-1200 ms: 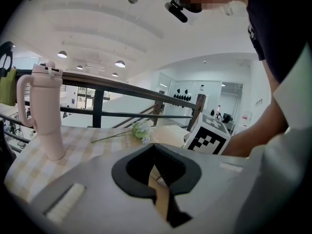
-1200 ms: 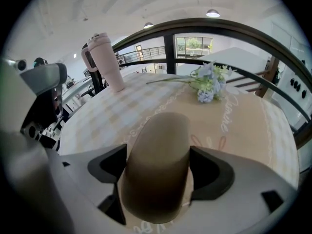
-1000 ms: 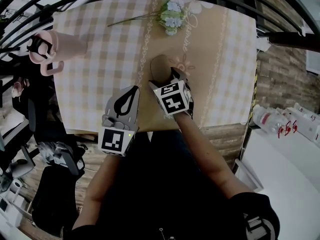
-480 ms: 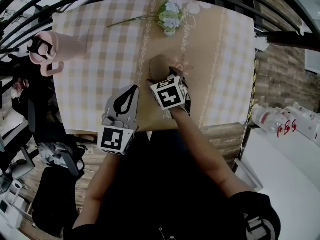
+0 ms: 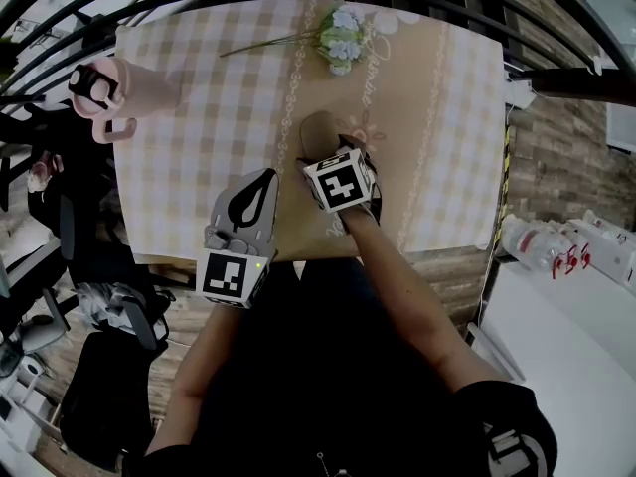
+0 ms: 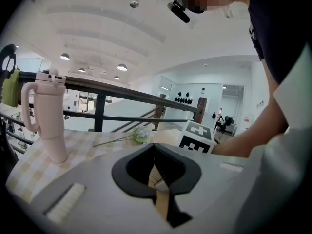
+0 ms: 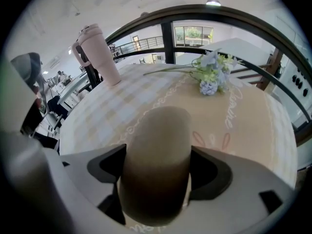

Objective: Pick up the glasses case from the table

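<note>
- the right gripper (image 7: 155, 179) has its jaws pressed against the 2 long sides of the tan, rounded, oblong glasses case (image 7: 156, 140). it takes the case across its narrow width, near the end closest to the person, likely because that span fits the jaws.
- most of the case sticks out ahead of the jaws. i cannot tell whether its underside is clear of the cloth.
- the left gripper (image 5: 253, 195) hangs just left of the right one and nearer the person, jaws together on nothing. it seems parked aside, since 1 gripper is enough for this lift.
- the table (image 5: 199, 137) wears a beige checked cloth with a plainer printed band running under the case.
- well ahead of the right gripper lies a sprig of pale blue and white artificial flowers (image 5: 340, 30). far ahead and left of the left gripper stands a tall pink handled tumbler (image 5: 149, 89).
- a black metal railing (image 6: 100, 112) runs beyond the table's far edge. past it is a bright open hall with ceiling lights, and wood-look flooring lies around the table.
</note>
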`<state>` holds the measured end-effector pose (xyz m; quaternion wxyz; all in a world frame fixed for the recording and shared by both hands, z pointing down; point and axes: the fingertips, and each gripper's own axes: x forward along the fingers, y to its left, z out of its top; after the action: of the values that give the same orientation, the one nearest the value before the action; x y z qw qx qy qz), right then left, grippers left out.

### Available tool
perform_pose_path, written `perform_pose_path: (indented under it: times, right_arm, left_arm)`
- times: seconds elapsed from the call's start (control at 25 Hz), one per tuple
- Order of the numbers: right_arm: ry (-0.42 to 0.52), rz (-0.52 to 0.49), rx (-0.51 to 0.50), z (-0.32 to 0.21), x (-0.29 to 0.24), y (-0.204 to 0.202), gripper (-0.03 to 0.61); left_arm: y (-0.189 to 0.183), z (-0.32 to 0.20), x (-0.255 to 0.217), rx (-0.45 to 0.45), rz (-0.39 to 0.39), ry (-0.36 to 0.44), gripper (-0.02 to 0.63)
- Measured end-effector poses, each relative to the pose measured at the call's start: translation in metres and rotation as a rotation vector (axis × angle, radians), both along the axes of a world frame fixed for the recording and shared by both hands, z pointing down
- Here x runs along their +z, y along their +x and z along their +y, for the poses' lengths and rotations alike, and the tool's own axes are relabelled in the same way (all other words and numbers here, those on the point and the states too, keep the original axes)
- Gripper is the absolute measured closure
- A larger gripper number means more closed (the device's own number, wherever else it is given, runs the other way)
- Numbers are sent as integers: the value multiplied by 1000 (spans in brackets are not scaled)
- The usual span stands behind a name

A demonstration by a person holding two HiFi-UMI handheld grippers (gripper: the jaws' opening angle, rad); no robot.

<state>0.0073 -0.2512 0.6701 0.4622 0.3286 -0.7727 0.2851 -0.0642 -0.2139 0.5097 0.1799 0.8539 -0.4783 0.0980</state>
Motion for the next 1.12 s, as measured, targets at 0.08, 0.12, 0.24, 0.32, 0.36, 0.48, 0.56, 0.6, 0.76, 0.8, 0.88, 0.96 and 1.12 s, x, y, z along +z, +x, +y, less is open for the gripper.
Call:
perform_pose_path:
  times: [0.08,0.12,0.24,0.32,0.36,0.48,0.56,0.6,0.76,0.8,0.88,0.96,1.12]
  right_arm:
    - [11,6,-15,0,-3,0,206]
    - [19,5,-19,0,-6,0,206]
    - [46,-6,-22,1,-18,0,206]
    - [67,-12,-27,2,-27,0,206]
    - [79,-17,-29,2,-33,-1,206]
    - [129,-40,-26,2,-54,0,206]
    - [171,-58,-21,0,-70,1,206]
    - [191,-66,-17,0,-78,1,206]
    - [262,-102,12,0,-114,3,206]
    - [283,-109,15,0,-123,4,206]
    - [323,-122,20,1,-139,6,206]
    - [360,-127,25,2,-152,9,206]
    - [415,-140,26,8,-177,12,206]
  left_arm:
    - [-2,0,-4,-2,-3,23,602]
    - [-3,1,-6,-7,-4,26,603]
    - [-4,2,-13,-8,-8,53,603]
    - [-2,4,-18,-7,0,54,603]
    - [-2,5,-20,-11,3,47,603]
    - [0,4,-29,-2,-3,90,603]
    - [0,3,-35,-5,-10,102,603]
    - [0,3,-38,-4,-15,115,603]
    - [0,2,-51,-8,-23,157,601]
    - [0,2,-55,-13,-26,164,603]
    - [-1,1,-63,-23,-38,182,603]
    - [-2,0,-71,-35,-49,194,603]
    - [-3,1,-86,-41,-60,236,603]
